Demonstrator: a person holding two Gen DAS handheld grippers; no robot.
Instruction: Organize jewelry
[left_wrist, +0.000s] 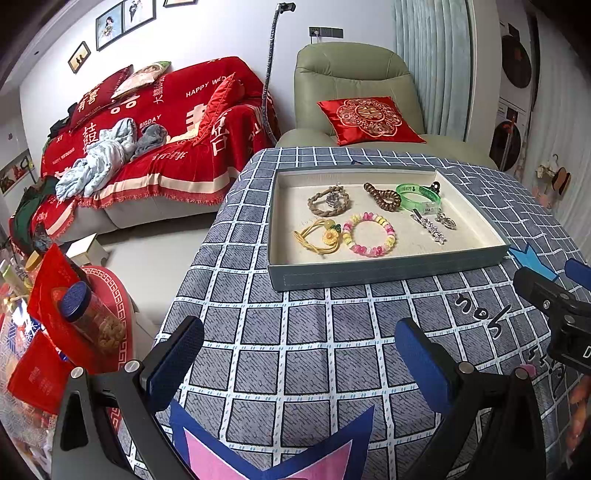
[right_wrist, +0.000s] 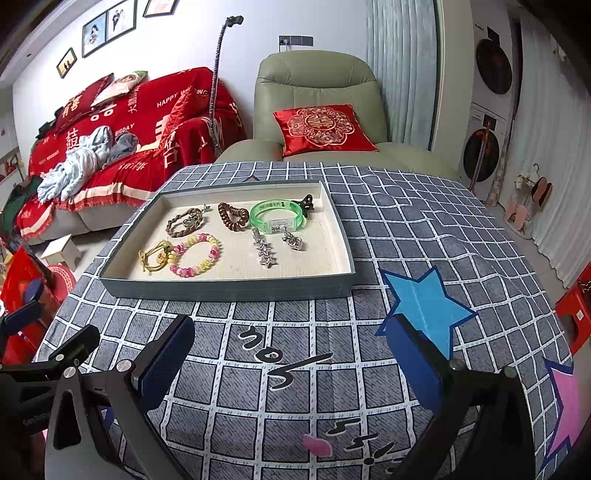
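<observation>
Left gripper: blue-padded fingers spread wide, holding nothing, hovering over the checked tablecloth short of the tray. Finger bases run out of frame at the bottom.

Right gripper: likewise wide apart and empty, above the cloth near a light blue star patch. In the left wrist view only part of its black body shows at the right edge.

Tray: shallow, grey-green walls, pale lining, resting on the cloth beyond both grippers. Contents, all lying loose inside:
- braided brown cord bracelet, far left, with a small silver charm on it; charm detail too small to make out.
- brown coiled hair tie, beside it.
- green translucent bangle, far right; printed lettering on it not legible.
- black clip, largely hidden behind the bangle; shape unclear.
- yellow cord hair tie with a flower ornament, near left; the flower shows plainly only in the left wrist view.
- pink and yellow bead bracelet, touching the yellow tie.
- silver star-shaped clip and a smaller silver piece just beside it, kind uncertain.

Handwritten black marks on the cloth are partly cut off by the gripper frames. Red-covered sofa and green armchair stand behind the table.
</observation>
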